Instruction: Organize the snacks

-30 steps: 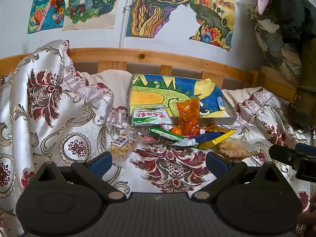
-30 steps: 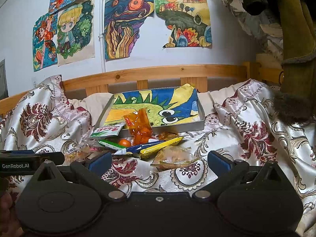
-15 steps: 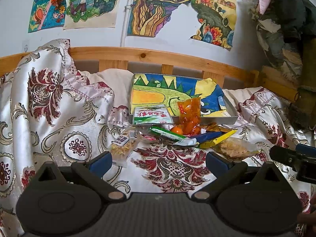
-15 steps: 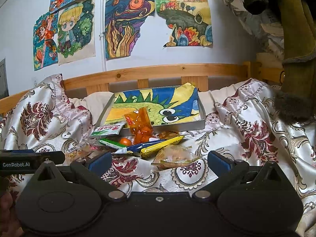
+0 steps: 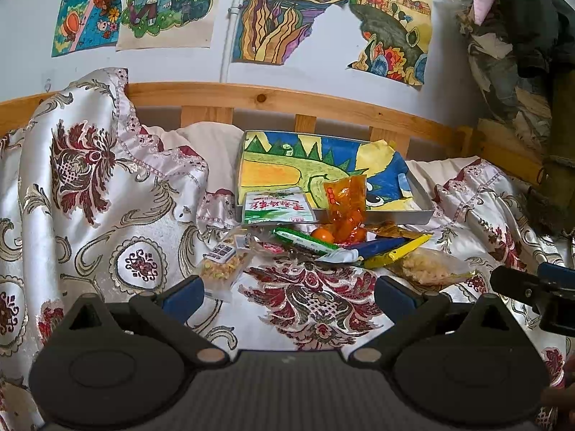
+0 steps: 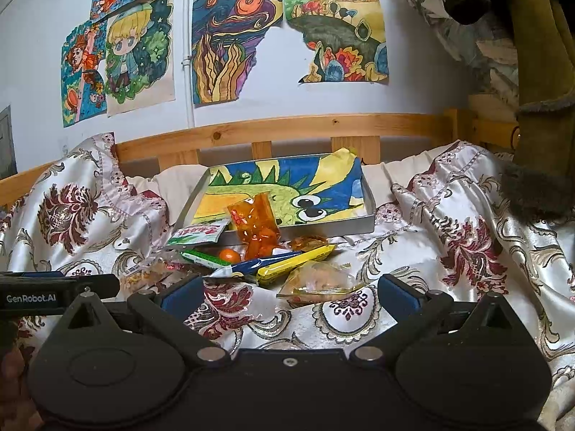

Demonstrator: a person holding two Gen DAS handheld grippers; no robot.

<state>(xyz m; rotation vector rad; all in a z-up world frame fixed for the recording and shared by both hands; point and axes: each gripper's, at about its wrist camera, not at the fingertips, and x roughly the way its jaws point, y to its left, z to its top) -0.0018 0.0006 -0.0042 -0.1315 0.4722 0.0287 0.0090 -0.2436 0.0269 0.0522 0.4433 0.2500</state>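
Nothing has shifted since before: I hold both spread, empty grippers short of the snack pile (image 5: 323,248) before the tray (image 5: 424,212), left gripper (image 5: 287,292) nearer.

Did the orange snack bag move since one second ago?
No. The orange snack bag leans on the tray's front wall as before; the slight shift in view is camera motion.
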